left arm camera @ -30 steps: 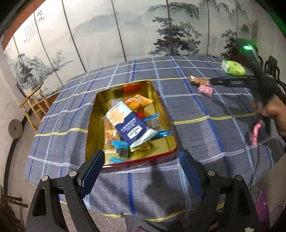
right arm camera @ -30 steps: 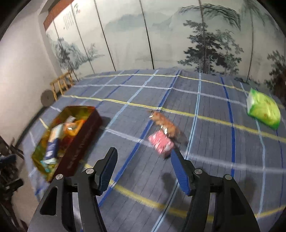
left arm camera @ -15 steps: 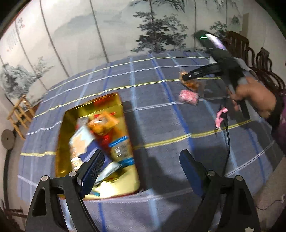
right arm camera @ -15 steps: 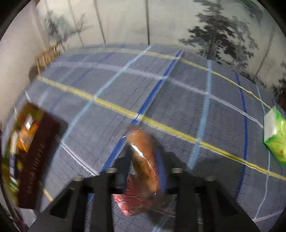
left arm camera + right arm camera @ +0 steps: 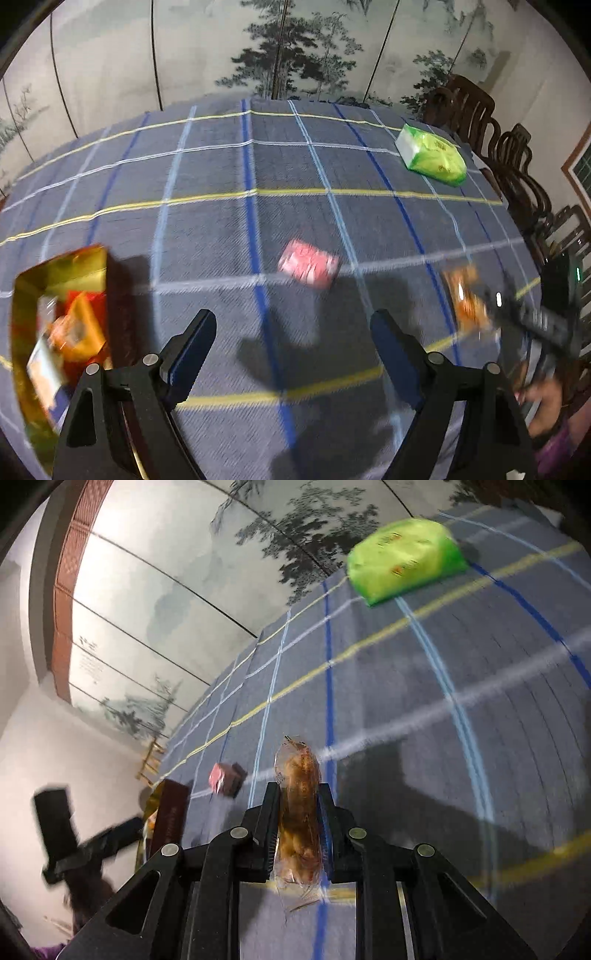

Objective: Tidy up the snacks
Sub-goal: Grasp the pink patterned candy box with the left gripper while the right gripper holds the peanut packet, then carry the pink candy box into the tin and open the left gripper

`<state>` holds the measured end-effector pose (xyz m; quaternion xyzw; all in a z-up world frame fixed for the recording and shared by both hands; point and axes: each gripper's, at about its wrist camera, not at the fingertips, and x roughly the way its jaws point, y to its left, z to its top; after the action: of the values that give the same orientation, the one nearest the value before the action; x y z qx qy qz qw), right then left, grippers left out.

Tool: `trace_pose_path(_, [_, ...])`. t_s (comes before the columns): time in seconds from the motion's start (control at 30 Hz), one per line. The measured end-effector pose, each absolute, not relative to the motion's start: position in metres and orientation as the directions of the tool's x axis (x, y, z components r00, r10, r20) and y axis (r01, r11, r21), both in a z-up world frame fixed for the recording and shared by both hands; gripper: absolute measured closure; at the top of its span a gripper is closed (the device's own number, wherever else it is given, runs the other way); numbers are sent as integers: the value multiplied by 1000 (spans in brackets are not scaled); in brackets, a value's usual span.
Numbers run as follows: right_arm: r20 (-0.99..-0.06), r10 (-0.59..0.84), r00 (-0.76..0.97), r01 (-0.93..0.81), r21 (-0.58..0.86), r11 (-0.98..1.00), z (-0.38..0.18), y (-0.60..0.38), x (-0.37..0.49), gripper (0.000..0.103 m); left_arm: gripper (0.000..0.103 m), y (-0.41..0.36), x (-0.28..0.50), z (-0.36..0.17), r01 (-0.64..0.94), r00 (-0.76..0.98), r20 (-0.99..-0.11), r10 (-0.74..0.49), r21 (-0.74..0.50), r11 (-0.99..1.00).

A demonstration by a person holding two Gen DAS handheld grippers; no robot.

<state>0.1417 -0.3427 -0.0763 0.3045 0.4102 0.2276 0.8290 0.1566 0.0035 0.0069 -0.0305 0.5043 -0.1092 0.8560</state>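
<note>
My right gripper is shut on a brown snack in a clear wrapper, lifted off the blue plaid tablecloth and rolled to one side. In the left wrist view that snack shows blurred at the right, held by the right gripper. A pink snack packet lies on the cloth ahead of my left gripper, which is open and empty above the cloth. The same pink packet appears small in the right wrist view. A gold tin with several snacks inside sits at the left.
A green tissue pack lies at the far right of the table, also large in the right wrist view as the green pack. Dark wooden chairs line the right edge. A painted folding screen stands behind the table.
My right gripper closed on the brown wrapped snack, lifted it off the cloth and rolled. My left gripper swung right, away from the gold tin, toward the pink packet.
</note>
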Motion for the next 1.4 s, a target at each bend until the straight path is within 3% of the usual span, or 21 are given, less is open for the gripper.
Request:
trace_pose_path(0.1, [-534,625,570,-135,689,712,-80,-348,136,82,22,-11,182,-4,145,442,-882,-165,-111,983])
trace_pose_path(0.23, [-539,610,581,-152,664,732,-83,-353,132,82,22,-25,201,-18,137,366,-908,-205,-166,977])
trace_pose_path(0.53, [-523,616,590,-176,661,730,-82,-354,124,81,28,-39,235,-50,-27,250,-958,-141,-152,988])
trace_pose_path(0.67, [-534,610,586,-164,659,734,-84,-356,124,79,51,-47,237,-58,-48,242,-963,-120,-135,990])
trace_pose_path(0.73, [-544,599,588,-153,651,743,-84,-354,125,79,74,-50,235,-57,-42,266,-959,-99,-114,993])
trace_pose_path(0.83, [-558,586,587,-151,636,757,-84,-352,126,78,78,-48,231,-56,-30,269,-953,-137,-150,988])
trace_pose_path(0.87, [-569,580,583,-149,627,765,-84,-351,126,76,78,-48,230,-55,-28,268,-952,-145,-158,987])
trace_pose_path(0.97, [-614,550,566,-161,572,804,-82,-340,127,54,78,-41,216,-50,-15,286,-939,-193,-206,978])
trace_pose_path(1.03, [-640,500,584,-174,503,846,-77,-331,125,48,78,-39,201,-40,14,320,-929,-187,-193,981])
trace_pose_path(1.13, [-696,391,602,-201,341,918,-72,-308,122,49,78,-36,176,-22,46,355,-913,-198,-195,980])
trace_pose_path(1.2, [-729,277,625,-210,185,960,-72,-292,116,65,78,-33,159,-12,63,375,-904,-203,-194,979])
trace_pose_path(1.4, [-729,260,633,-185,183,965,-73,-292,115,73,78,-15,108,18,119,443,-865,-237,-205,971])
